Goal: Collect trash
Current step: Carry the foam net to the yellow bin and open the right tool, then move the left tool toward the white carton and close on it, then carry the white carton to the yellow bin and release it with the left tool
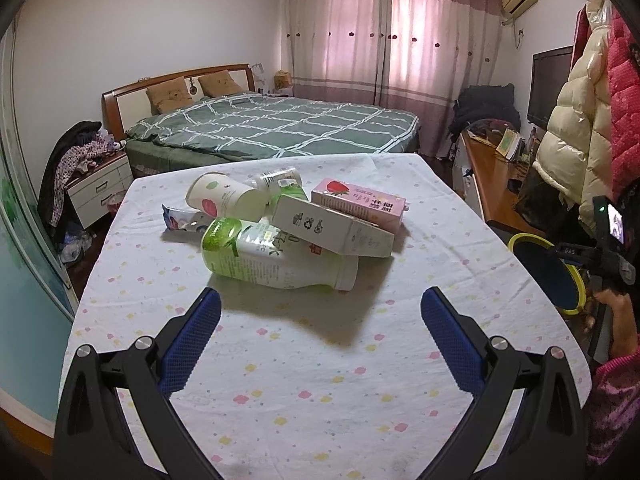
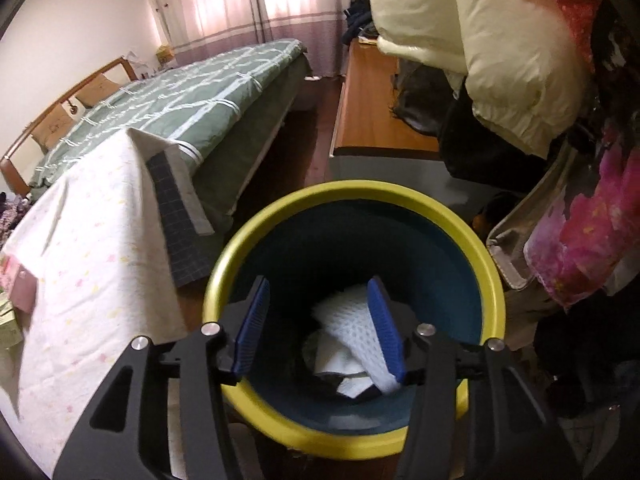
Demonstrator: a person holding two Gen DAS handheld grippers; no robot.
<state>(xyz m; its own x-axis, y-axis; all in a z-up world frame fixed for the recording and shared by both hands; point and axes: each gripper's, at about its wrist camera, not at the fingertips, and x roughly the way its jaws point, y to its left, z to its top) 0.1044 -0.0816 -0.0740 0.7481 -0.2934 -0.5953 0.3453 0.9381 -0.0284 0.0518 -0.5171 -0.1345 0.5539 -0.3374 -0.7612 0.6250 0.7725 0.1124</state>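
Observation:
A pile of trash lies on the cloth-covered table (image 1: 304, 380): a green and white bottle (image 1: 276, 258) on its side nearest me, a white carton (image 1: 332, 228) across it, a pink strawberry milk carton (image 1: 360, 204), a paper cup (image 1: 224, 200), a small white bottle (image 1: 278, 178) and a blue wrapper (image 1: 180, 220). My left gripper (image 1: 320, 312) is open and empty, just short of the green bottle. My right gripper (image 2: 320, 304) is open above the yellow-rimmed blue bin (image 2: 492, 276), which holds white foam netting (image 2: 352, 328) and paper. The netting lies against the right finger.
The bin (image 1: 576, 280) stands off the table's right side, by the person's hand. A bed (image 1: 280, 128) lies behind the table. A wooden desk (image 2: 372, 112) and hanging coats (image 2: 500, 52) stand to the right. A nightstand (image 1: 100, 188) is at left.

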